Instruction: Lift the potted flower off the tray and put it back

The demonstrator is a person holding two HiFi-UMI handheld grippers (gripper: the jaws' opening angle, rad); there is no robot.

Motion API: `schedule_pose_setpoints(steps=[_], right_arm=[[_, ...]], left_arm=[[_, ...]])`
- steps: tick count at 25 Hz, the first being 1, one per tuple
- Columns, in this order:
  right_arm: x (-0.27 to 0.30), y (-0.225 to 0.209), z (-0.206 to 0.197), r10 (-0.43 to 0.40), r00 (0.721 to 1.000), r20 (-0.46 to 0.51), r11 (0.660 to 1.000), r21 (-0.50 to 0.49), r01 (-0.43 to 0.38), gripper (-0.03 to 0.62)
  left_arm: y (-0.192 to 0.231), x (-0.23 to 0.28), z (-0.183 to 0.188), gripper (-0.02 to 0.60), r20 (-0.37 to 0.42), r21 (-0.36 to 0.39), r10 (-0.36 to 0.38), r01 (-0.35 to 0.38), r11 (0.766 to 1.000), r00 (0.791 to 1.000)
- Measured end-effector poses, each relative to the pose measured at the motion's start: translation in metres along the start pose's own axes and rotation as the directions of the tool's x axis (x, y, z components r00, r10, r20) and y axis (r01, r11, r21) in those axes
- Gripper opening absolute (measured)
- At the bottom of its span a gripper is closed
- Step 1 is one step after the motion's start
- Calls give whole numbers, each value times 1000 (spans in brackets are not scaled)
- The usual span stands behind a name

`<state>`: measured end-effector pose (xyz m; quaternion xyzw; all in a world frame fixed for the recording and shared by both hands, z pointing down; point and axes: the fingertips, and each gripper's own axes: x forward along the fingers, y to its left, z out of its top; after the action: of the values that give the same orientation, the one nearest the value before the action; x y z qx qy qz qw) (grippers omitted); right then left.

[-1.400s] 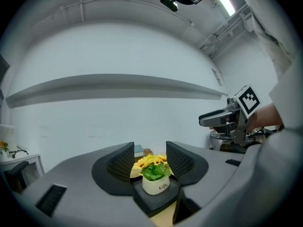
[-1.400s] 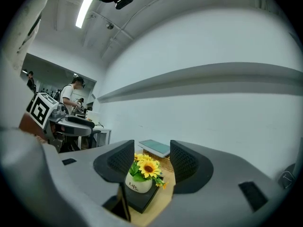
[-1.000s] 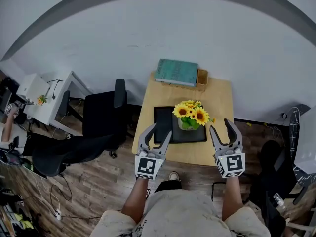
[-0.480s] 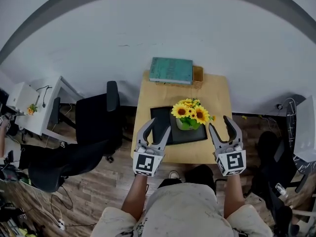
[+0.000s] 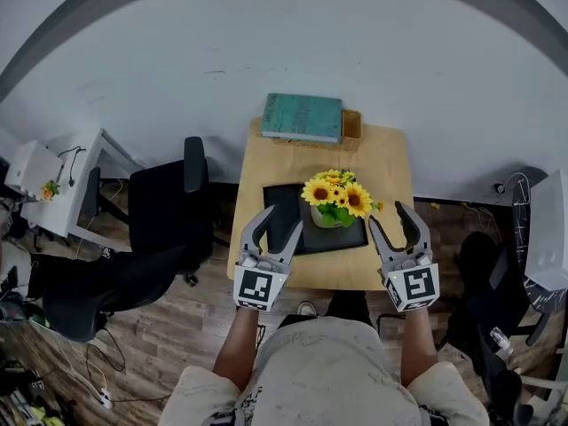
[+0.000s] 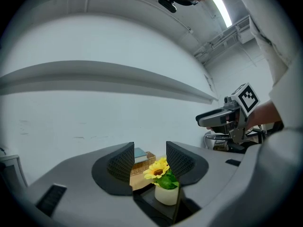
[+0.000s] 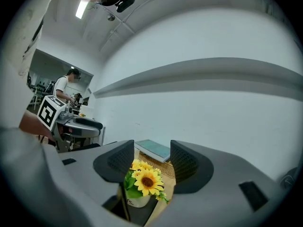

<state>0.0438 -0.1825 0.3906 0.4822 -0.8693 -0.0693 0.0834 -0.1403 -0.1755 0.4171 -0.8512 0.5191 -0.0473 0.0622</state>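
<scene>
The potted flower, yellow sunflowers in a small white pot, stands on the black tray on a small wooden table. In the head view my left gripper hangs open over the table's near left edge, short of the pot. My right gripper hangs open at the near right, beside the tray. In the left gripper view the flower shows between the open jaws with the white pot below; the other gripper is at right. In the right gripper view the flower also sits ahead between open jaws.
A teal book lies on a wicker basket at the table's far edge against the white wall. A black office chair stands left of the table, with a white desk further left. Dark equipment stands at the right.
The head view has shifted, so table and flower sit slightly higher and further left in frame. Both grippers stay open at the near edge, the left one a little lower left.
</scene>
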Motion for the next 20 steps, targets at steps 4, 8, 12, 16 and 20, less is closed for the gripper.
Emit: schedule_pose_setpoints(steps=[4,8,12,16,20], right_arm=[[3,-2,-1,2,1000,3,1000,0,-2,242],[8,-3,-1,15,1000,12,1000,0,-15,242],[11,-4,-8,16,1000,-2,1000,13,-16,242],[14,-5,-17,22,1000,-16,999,28,-22,242],[16,-4,-28,29,999,-36,999,45,-28,242]], left_arm=[[-1,3,-3,204,-11,1,-2,2,1000,1000],[-5,8,-6,202,-23,5,-14,14,1000,1000],[-7,11,-12,204,-51,-3,-25,24,1000,998],[-10,16,-19,204,-76,-8,-33,33,999,997],[-14,20,-27,206,-94,-10,-44,43,999,995]])
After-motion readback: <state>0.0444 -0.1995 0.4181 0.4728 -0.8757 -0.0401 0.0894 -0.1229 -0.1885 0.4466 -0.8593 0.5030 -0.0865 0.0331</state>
